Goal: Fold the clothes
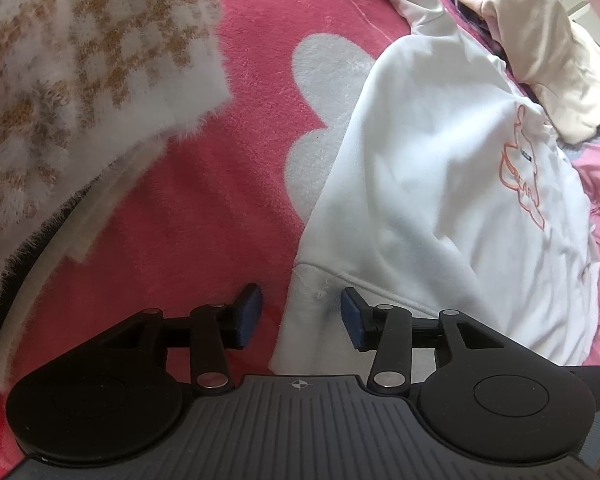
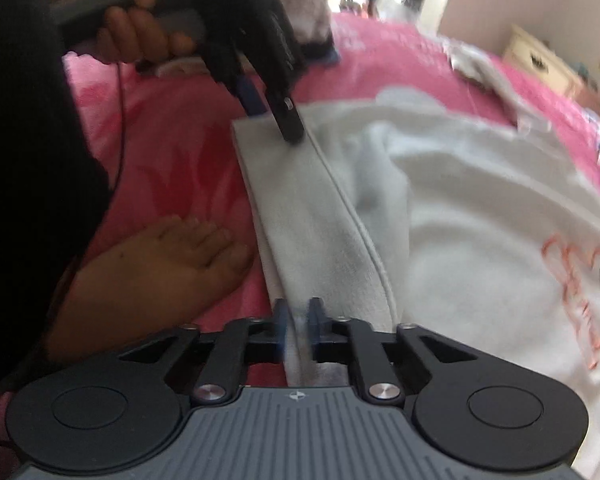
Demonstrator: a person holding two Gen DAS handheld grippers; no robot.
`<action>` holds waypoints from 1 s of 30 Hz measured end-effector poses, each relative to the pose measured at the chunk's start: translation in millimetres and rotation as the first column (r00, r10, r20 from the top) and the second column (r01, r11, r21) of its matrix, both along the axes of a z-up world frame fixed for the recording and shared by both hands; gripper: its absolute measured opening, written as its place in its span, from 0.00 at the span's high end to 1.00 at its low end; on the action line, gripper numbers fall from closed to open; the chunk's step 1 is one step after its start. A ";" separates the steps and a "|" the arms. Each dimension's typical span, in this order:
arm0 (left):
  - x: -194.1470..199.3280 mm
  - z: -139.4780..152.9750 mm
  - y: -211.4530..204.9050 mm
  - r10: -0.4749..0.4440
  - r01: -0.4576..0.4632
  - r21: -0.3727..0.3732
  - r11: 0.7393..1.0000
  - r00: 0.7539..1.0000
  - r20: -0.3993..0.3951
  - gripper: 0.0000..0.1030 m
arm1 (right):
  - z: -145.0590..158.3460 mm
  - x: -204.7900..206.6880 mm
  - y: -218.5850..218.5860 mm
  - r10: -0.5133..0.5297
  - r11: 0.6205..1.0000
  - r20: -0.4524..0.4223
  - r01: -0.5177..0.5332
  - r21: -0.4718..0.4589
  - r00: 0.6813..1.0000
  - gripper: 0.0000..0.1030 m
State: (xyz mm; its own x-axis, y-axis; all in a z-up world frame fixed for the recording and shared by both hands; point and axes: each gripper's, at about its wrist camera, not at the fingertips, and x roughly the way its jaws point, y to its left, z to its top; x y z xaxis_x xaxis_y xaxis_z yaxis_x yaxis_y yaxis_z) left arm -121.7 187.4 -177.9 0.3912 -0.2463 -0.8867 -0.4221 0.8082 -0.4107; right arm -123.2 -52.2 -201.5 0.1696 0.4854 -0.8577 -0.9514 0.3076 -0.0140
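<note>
Hem-gripping step: right claw [image 2: 298, 328] pinches the sweatshirt [image 2: 440, 220] hem; left claw [image 1: 301, 316], spread astride its corner, must likely close next.

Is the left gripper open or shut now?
Open: the left gripper has its blue pads apart, straddling the white sweatshirt hem corner.

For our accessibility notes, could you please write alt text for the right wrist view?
The right gripper has its jaws shut on the hem band of a white sweatshirt spread on a pink blanket. Farther along the band, the left gripper straddles its far corner, and a bare foot rests beside the hem.
</note>
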 end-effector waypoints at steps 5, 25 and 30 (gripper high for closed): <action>0.0 0.5 0.2 0.000 0.000 -0.002 1.000 1.000 -0.002 0.57 | -7.8 52.0 -32.9 -0.311 0.926 -0.386 0.369 0.083 0.869 0.99; -0.7 1.3 -1.2 -0.005 0.005 0.006 1.000 1.000 -0.003 0.55 | 18.0 26.2 -36.1 -0.190 0.956 -0.201 0.227 0.183 0.961 1.00; -0.6 1.3 -0.9 -0.004 0.004 0.002 1.000 1.000 -0.001 0.54 | 5.1 0.2 -14.2 -0.023 0.996 -0.087 0.030 0.087 0.996 1.00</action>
